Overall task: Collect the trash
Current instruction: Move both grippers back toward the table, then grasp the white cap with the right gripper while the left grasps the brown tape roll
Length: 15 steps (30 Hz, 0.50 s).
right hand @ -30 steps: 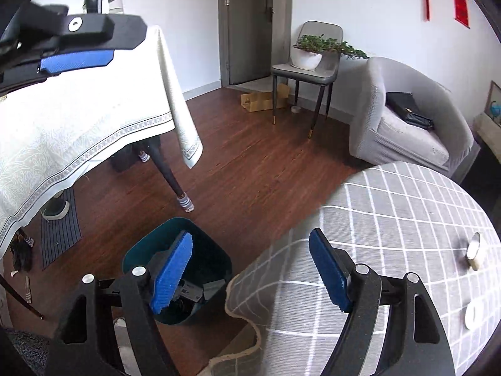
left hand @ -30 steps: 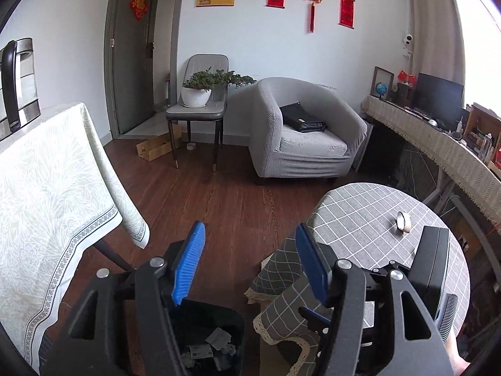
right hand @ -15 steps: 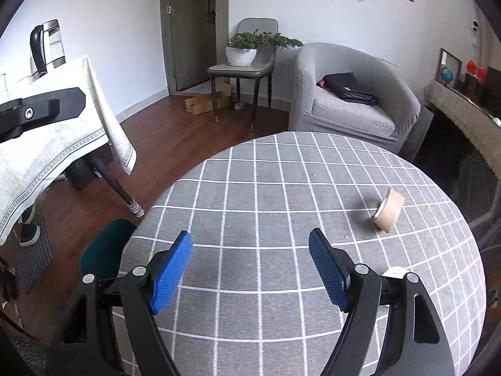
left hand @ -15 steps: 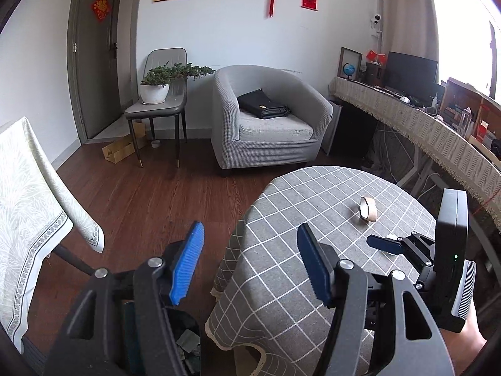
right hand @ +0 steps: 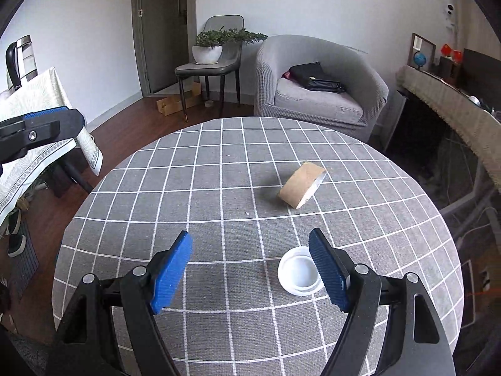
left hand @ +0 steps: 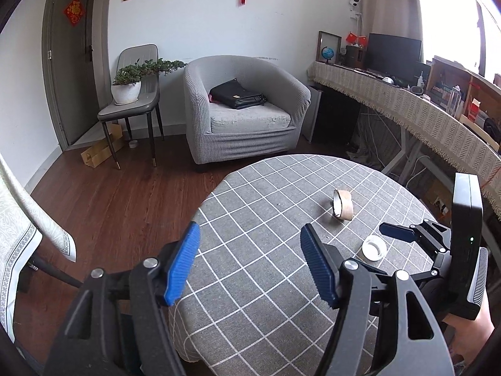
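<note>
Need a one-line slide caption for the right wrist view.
Right gripper open above checked round table, white lid beside its finger, cardboard roll beyond.

A grey armchair (right hand: 319, 94) at twelve o'clock holds a black bag (right hand: 316, 76). At eleven, a potted plant (right hand: 208, 47) sits on a grey chair (right hand: 209, 65) beside the door (right hand: 162, 28). A cloth-draped desk (left hand: 407, 109) at two carries a monitor (left hand: 394, 53) and small globe (left hand: 327, 53).
</note>
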Tool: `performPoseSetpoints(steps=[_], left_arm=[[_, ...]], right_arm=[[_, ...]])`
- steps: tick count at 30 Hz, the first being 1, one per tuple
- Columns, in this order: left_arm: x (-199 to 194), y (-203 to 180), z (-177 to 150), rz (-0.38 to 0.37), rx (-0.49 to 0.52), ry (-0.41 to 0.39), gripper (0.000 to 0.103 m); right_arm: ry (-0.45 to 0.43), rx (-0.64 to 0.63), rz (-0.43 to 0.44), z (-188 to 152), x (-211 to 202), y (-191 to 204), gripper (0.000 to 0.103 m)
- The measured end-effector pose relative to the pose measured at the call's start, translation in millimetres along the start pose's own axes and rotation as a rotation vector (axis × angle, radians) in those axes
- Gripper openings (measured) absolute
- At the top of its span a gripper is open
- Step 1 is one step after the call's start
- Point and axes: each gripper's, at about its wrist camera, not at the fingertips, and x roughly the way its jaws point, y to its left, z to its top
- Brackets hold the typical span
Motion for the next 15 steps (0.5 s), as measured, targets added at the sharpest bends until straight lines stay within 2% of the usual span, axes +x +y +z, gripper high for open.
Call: performPoseSetpoints(steps=[5, 11, 15], left_arm=[[22, -15, 3, -0.013, 0.027, 0.030, 0.071], [48, -39, 4, -0.034, 0.065, 0.065, 0.071], [64, -53, 4, -0.055, 0.083, 0.089, 0.071]], right_arm=[[0.027, -0.005, -0.005, -4, 5, -14, 0.076], [0.053, -0.017, -0.004, -9, 7, -30, 0.070], [0.072, -0.023, 0.003, -12, 9, -38, 0.063]])
